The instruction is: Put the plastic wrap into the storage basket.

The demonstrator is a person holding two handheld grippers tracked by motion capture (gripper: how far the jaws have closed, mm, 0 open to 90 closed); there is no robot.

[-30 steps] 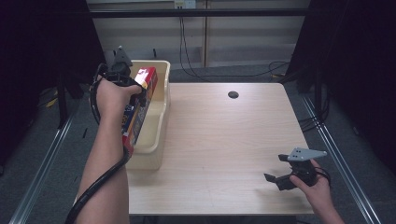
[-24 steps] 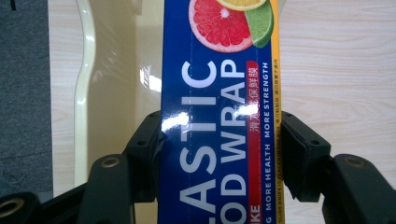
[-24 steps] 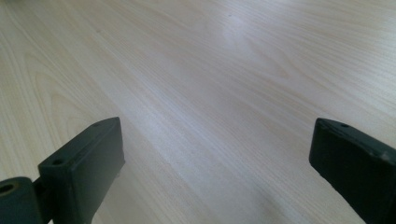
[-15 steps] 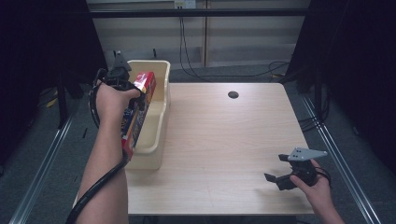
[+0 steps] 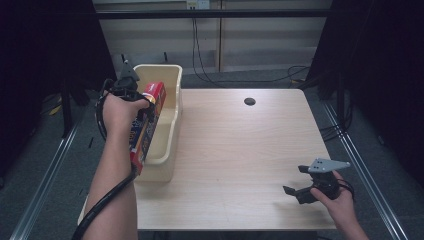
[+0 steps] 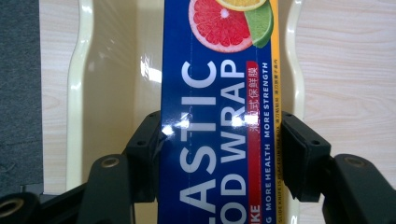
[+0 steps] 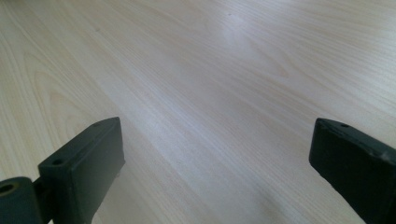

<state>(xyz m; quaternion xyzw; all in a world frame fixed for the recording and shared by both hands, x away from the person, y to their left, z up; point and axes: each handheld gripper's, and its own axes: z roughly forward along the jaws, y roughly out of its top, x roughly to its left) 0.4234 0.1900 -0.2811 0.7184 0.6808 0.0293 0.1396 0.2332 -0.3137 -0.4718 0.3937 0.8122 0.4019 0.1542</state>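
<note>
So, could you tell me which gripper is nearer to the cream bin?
Left. The left gripper holds the plastic wrap box right above the cream bin; the right gripper sits open across the table.

Blue plastic-wrap box [image 6: 217,116] lengthwise above cream bin [image 5: 167,145].

A pale wood worktop [image 5: 240,150] has a small dark round hole [image 5: 249,101] near its far edge. Grey floor [image 5: 45,165] lies around it, with metal rails [image 5: 50,175] along both sides. Black cables [image 5: 200,55] hang at the light panelled wall [image 5: 260,40] behind; dark curtains [image 5: 380,60] flank it.
</note>
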